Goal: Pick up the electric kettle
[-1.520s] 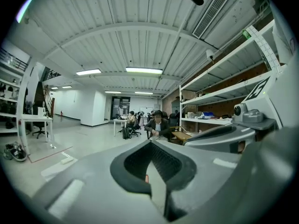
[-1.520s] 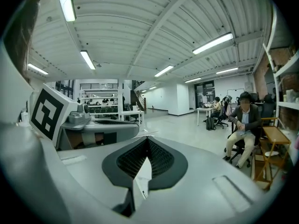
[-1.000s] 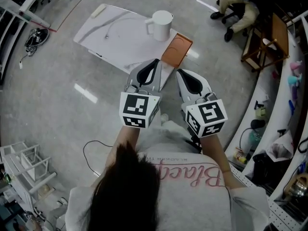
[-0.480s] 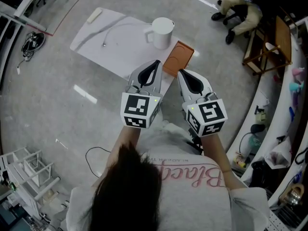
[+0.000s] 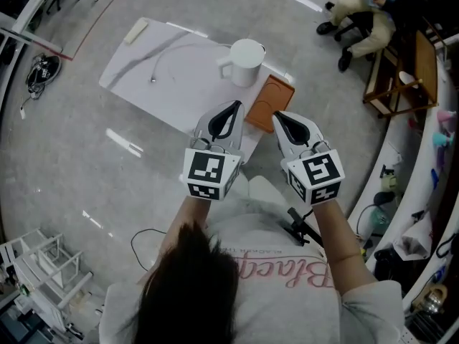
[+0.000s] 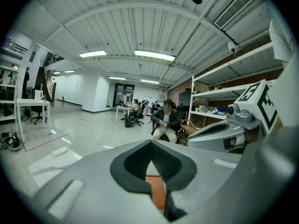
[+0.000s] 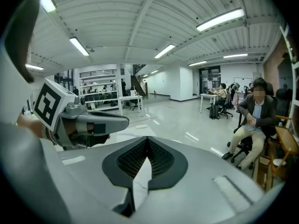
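Left tool (image 5: 234, 107), right tool (image 5: 277, 115) now nearer electric kettle (image 5: 245, 63); both closed, empty.

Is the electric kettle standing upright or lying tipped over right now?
Upright. The kettle stands on the white table, its round top facing the head camera and its handle out to one side.

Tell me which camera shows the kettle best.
The head view: the whole white kettle stands on the table, beside the orange tray. Both gripper views show none of it; they look out across the room.
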Demonstrator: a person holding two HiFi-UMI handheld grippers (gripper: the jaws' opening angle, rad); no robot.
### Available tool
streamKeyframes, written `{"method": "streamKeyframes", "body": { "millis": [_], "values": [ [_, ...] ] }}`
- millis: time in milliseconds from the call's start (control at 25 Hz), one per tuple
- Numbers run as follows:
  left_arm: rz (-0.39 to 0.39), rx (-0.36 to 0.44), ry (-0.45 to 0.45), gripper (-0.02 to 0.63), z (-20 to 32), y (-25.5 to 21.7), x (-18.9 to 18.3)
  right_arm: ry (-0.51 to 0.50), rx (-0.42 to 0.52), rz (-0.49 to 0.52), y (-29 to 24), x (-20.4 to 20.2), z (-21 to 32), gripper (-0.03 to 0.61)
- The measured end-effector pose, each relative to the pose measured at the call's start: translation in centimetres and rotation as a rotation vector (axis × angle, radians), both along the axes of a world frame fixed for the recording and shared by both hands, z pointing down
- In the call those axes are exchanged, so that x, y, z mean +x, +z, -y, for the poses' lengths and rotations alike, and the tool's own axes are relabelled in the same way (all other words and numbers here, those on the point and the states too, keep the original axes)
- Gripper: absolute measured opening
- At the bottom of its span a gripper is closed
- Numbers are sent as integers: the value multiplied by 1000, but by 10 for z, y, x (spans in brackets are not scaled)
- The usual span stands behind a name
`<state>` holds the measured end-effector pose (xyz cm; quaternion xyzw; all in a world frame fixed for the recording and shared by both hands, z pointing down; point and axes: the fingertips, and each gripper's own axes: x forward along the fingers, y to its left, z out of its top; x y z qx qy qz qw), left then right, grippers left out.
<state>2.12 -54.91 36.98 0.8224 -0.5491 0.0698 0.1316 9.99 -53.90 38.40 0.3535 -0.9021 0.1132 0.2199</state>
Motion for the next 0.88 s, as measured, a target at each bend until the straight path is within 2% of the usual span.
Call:
{"method": "streamKeyframes", "body": {
  "millis": [240,440,680,880],
  "values": [
    [-7,-48,-43,0,33,31,-10,-38,5,-1,15,-9,31,20],
    [-7,-37,-70,0,63,49,-1,-54,-2,9,33,-12,62,20],
    [17,-66,-119,0,98,95,0,-6,-66,48,82,-4,105,20],
    [68,-43,-158,0,120,129,-4,-19,-100,50,128,2,125,20]
  ]
}}
